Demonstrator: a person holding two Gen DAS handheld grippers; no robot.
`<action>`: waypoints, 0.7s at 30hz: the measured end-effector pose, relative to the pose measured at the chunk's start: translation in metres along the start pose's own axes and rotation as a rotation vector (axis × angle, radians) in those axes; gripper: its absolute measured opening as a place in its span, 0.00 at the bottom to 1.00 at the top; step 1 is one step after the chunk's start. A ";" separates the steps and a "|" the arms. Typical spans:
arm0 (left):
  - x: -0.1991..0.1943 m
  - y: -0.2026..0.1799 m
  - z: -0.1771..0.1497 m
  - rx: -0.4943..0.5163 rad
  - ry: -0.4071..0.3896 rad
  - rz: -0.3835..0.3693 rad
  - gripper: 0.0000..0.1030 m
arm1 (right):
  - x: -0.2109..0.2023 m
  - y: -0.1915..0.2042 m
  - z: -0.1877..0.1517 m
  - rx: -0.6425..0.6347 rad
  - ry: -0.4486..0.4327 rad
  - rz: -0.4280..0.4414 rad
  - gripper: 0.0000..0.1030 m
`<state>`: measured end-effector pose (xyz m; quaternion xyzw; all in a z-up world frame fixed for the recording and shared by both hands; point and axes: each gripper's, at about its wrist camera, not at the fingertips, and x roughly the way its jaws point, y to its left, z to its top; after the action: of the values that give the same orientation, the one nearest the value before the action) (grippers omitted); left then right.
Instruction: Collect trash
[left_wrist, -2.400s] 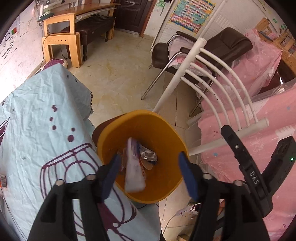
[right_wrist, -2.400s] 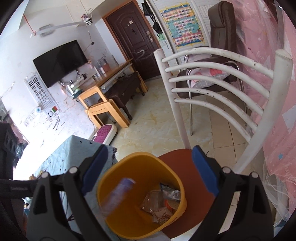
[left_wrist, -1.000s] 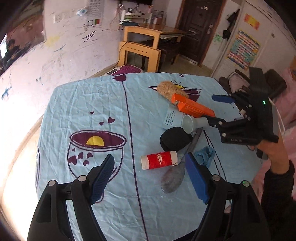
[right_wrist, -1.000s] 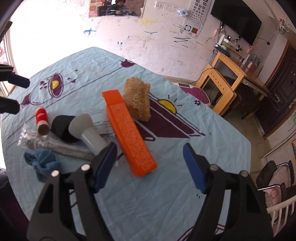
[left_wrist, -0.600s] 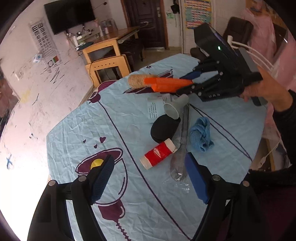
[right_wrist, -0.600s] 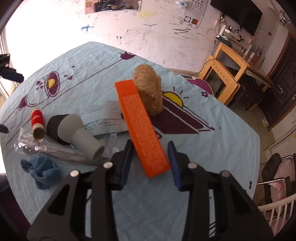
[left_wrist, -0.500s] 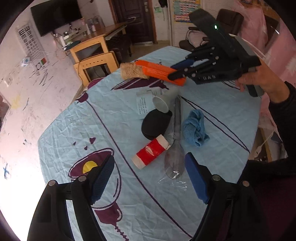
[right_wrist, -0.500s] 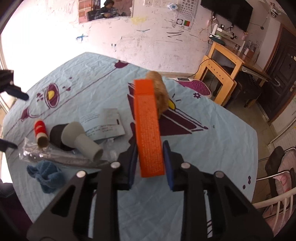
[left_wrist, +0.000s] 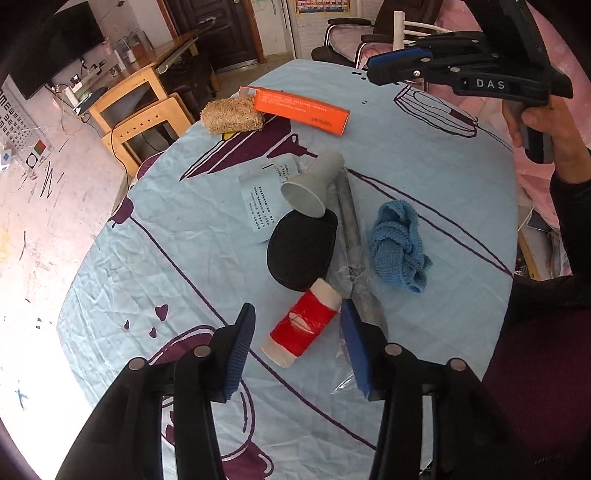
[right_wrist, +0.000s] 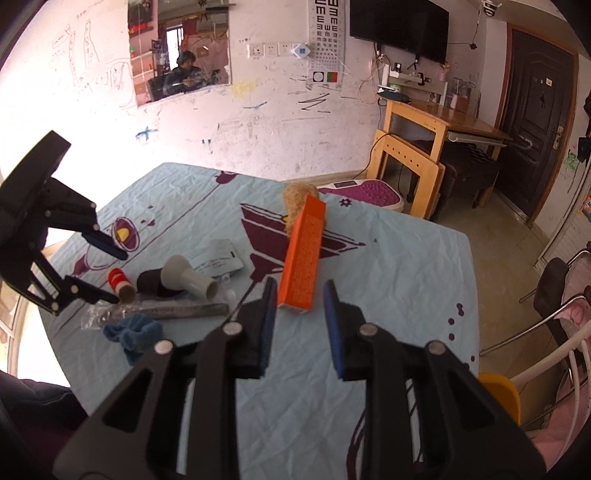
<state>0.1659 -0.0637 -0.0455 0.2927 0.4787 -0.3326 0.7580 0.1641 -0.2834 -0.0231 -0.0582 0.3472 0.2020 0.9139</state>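
A red-wrapped cardboard roll (left_wrist: 303, 326) lies on the blue tablecloth (left_wrist: 184, 240). My left gripper (left_wrist: 295, 308) straddles it with jaws closing; the pads are not pressing on it. An orange box (right_wrist: 301, 258) lies flat on the cloth, its far end against a loofah sponge (right_wrist: 297, 199). My right gripper (right_wrist: 299, 286) hovers just short of the box's near end, jaws narrowly apart, with nothing gripped. In the left wrist view the right gripper (left_wrist: 369, 70) sits raised, clear of the orange box (left_wrist: 295, 107).
Beside the roll lie a black pad (left_wrist: 301, 251), a grey funnel (left_wrist: 314, 184), a printed leaflet (left_wrist: 258, 199), a wrapped spoon (left_wrist: 351, 236) and a blue cloth (left_wrist: 399, 247). A yellow bin (right_wrist: 502, 398) and a white chair (right_wrist: 546, 362) stand off the table's right edge.
The orange box, held and lifted by the right gripper half a second ago, now lies on the table out of its pads. The left gripper sank over the roll and its jaws narrowed.
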 end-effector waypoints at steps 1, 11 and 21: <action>0.000 0.001 -0.001 0.012 0.004 0.001 0.43 | -0.001 -0.001 -0.002 0.007 -0.003 -0.004 0.23; 0.011 -0.005 0.003 0.082 0.059 -0.009 0.23 | -0.004 -0.017 -0.016 0.092 -0.018 -0.010 0.23; -0.004 0.014 -0.022 -0.041 0.026 -0.031 0.17 | -0.024 -0.069 -0.042 0.228 -0.042 -0.082 0.24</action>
<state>0.1639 -0.0378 -0.0478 0.2740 0.4995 -0.3305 0.7525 0.1499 -0.3645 -0.0413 0.0360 0.3458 0.1249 0.9293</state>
